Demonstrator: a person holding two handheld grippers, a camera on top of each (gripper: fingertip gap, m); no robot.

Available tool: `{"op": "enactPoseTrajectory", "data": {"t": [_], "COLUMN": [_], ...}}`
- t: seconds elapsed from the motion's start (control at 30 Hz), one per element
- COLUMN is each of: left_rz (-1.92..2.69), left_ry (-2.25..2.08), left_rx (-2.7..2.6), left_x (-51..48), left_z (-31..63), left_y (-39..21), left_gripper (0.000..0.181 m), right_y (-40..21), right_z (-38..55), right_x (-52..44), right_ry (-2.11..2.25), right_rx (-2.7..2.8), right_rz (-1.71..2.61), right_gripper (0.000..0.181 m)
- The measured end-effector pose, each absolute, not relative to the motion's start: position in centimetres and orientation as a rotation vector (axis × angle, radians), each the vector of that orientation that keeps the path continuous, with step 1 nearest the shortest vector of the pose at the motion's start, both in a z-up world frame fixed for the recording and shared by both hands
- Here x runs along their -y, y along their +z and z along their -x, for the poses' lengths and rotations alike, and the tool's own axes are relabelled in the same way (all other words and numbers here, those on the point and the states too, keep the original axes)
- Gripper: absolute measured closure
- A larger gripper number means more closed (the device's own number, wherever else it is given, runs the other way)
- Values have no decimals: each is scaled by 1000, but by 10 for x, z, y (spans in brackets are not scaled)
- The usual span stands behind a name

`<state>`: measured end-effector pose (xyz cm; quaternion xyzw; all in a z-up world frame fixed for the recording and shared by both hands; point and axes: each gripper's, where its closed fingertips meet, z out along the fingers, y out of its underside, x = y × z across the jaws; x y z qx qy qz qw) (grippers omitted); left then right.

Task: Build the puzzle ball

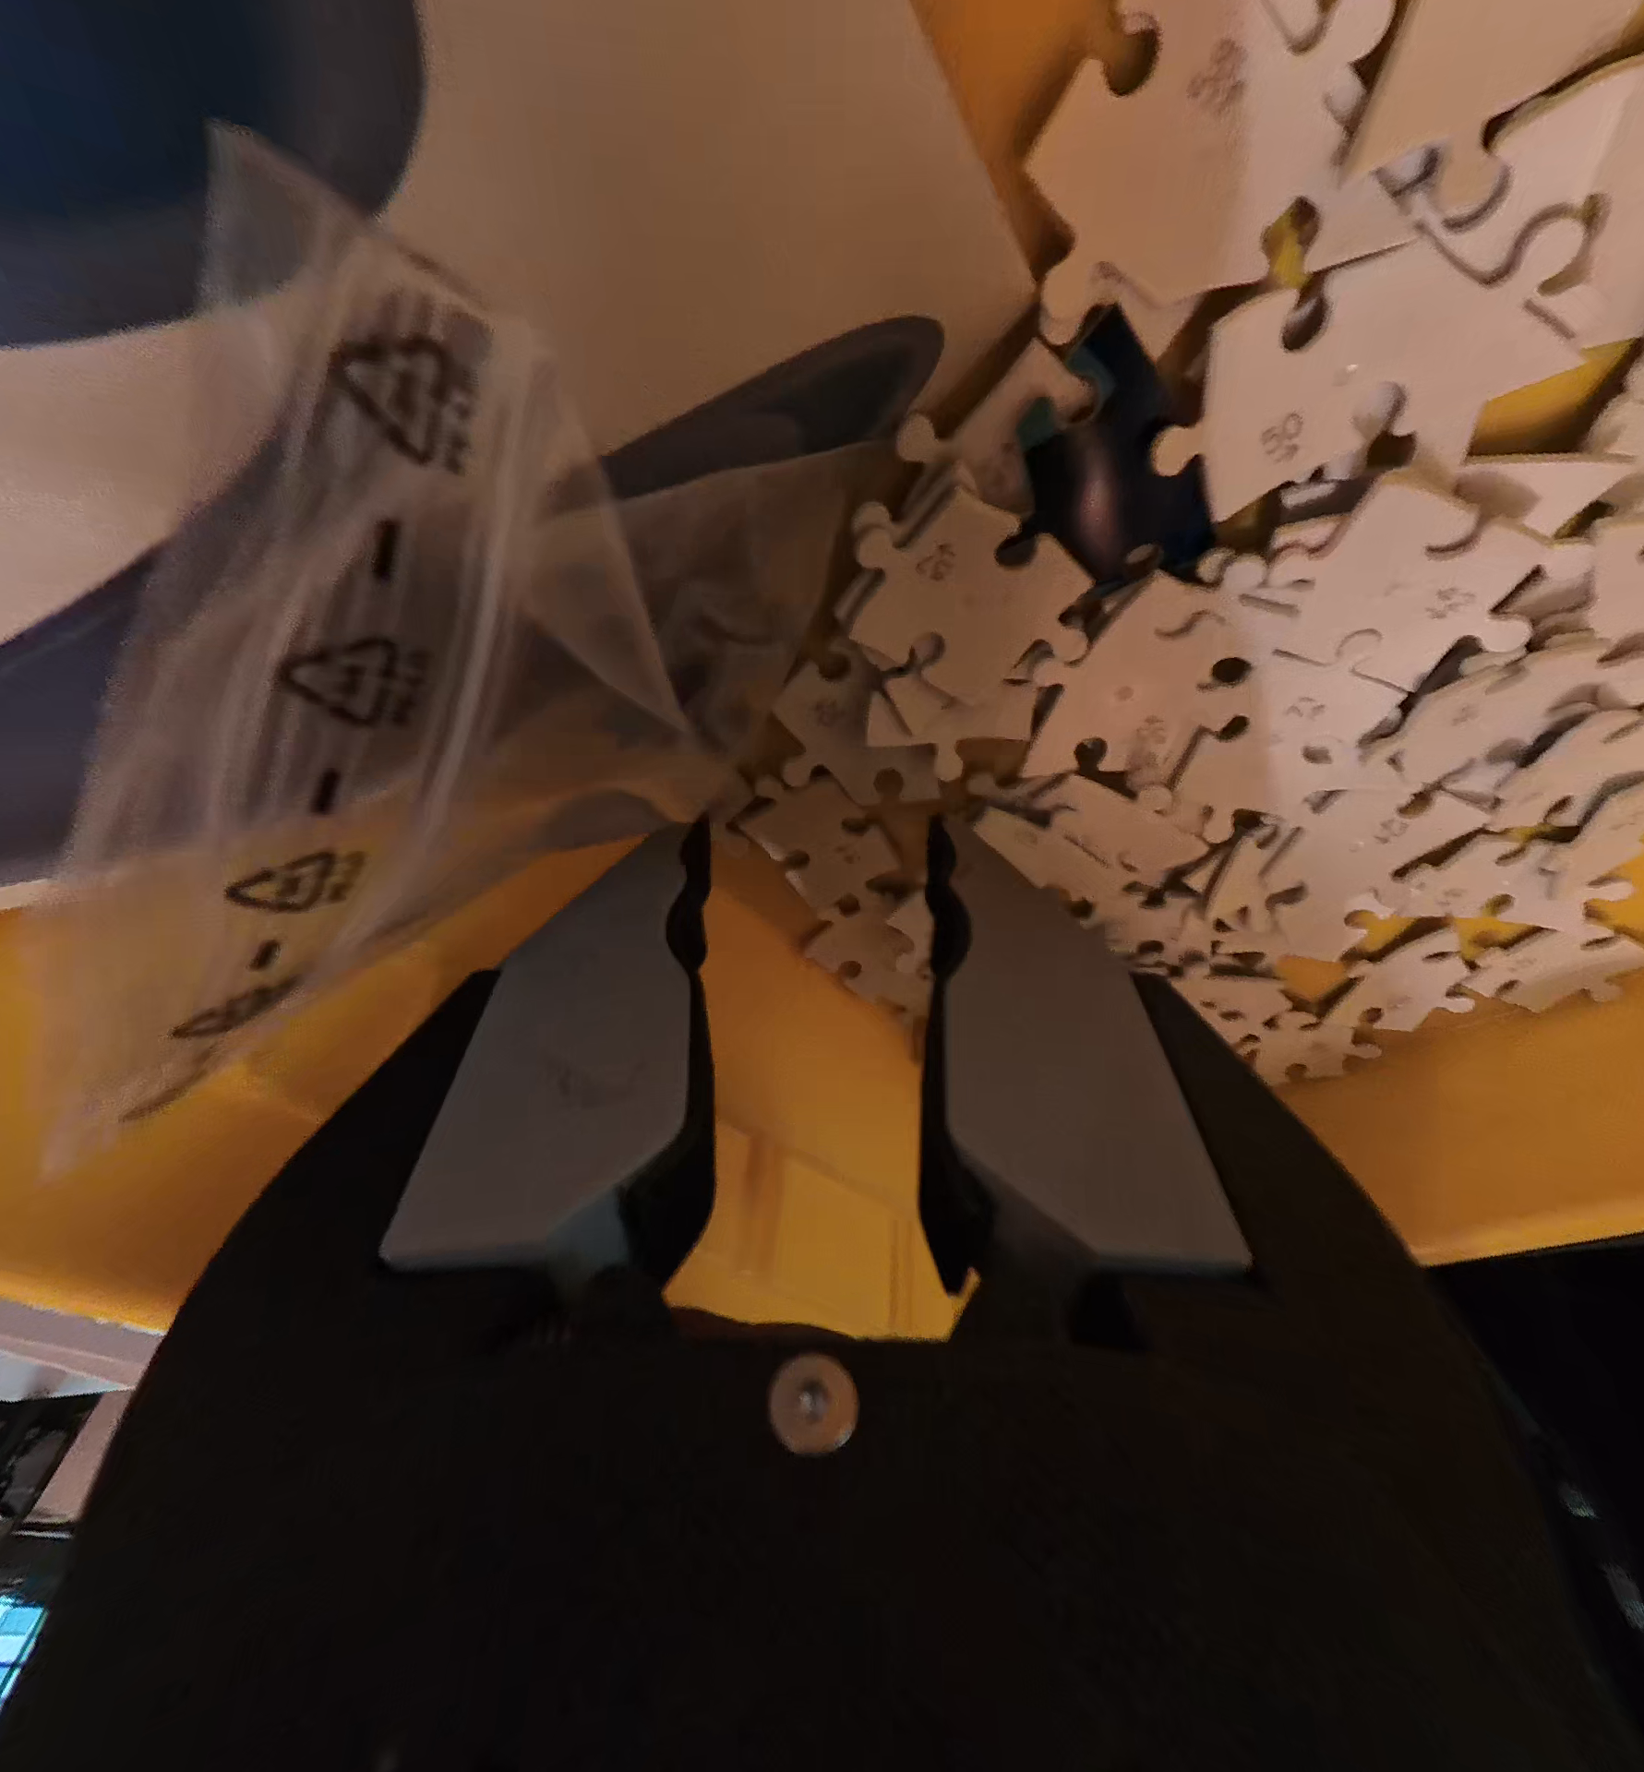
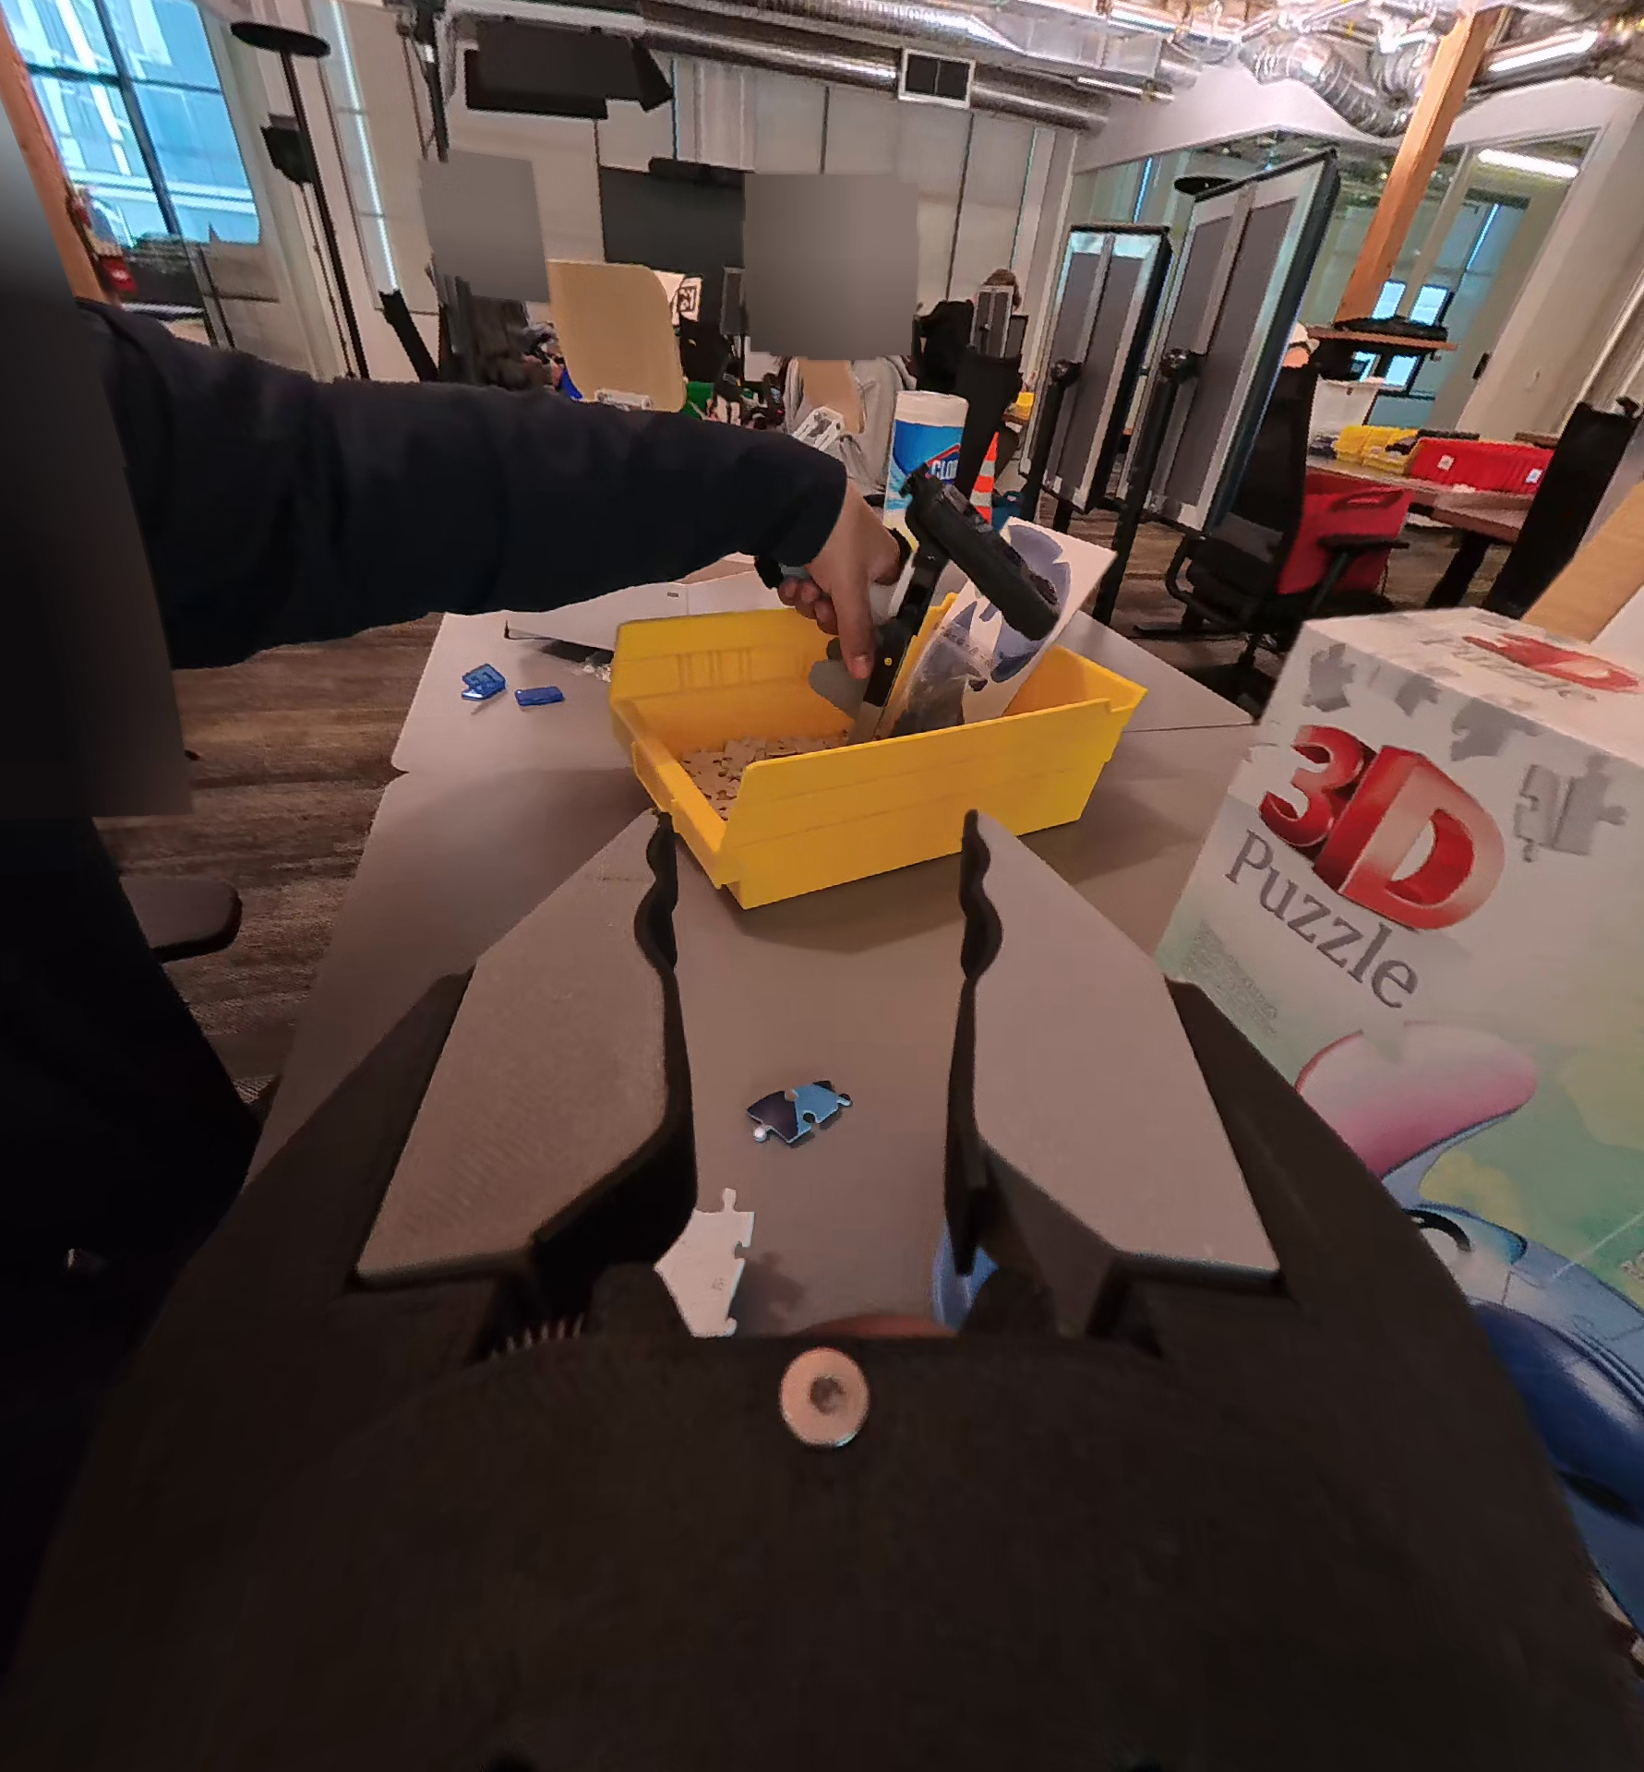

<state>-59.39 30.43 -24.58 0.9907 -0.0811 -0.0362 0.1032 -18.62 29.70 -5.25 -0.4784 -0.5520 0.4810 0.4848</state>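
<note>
Your left tool (image 1: 813, 844) stands open inside the yellow bin (image 2: 856, 815), tips at the heap of puzzle pieces (image 1: 1278, 690), a clear plastic bag (image 1: 319, 623) blurred beside it, perhaps touching. Your right tool (image 2: 813, 844) hangs open over the counter (image 2: 511, 844), above a blue piece (image 2: 799, 1112); the puzzle box (image 2: 1431, 959) sits at the counter's right edge.
</note>
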Motion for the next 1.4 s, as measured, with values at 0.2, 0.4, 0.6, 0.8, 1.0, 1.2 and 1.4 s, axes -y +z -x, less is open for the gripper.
{"op": "enactPoseTrajectory", "data": {"t": [0.2,0.4,0.6,0.8,1.0,1.2,1.4], "left_rz": [-2865,-2892,-2952,-3035,-3061,-3091,-3102], "left_ry": [-84,-94,-109,-118,-132,-239,-362], "left_rx": [269,198,162,166,172,288,459], "left_x": [-290,-295,-298,-296,-296,-305,-302], "left_z": [580,587,587,582,582,584,574], "left_y": [-247,-247,-246,-247,-247,-226,-209], "left_gripper": [110,127,140,162,162,181,181], "right_y": [-43,-32,-25,-20,-20,-23,-18], "right_z": [181,174,170,165,163,161,157], "right_x": [-287,-283,-278,-272,-271,-273,-272], "right_ry": [1198,1226,1218,1219,1245,1225,1217], "right_rx": [1341,1309,1301,1287,1279,1279,1266], "right_rz": [1120,1086,1057,1015,1013,1024,1001], "right_gripper": [126,130,132,138,139,139,139]}}
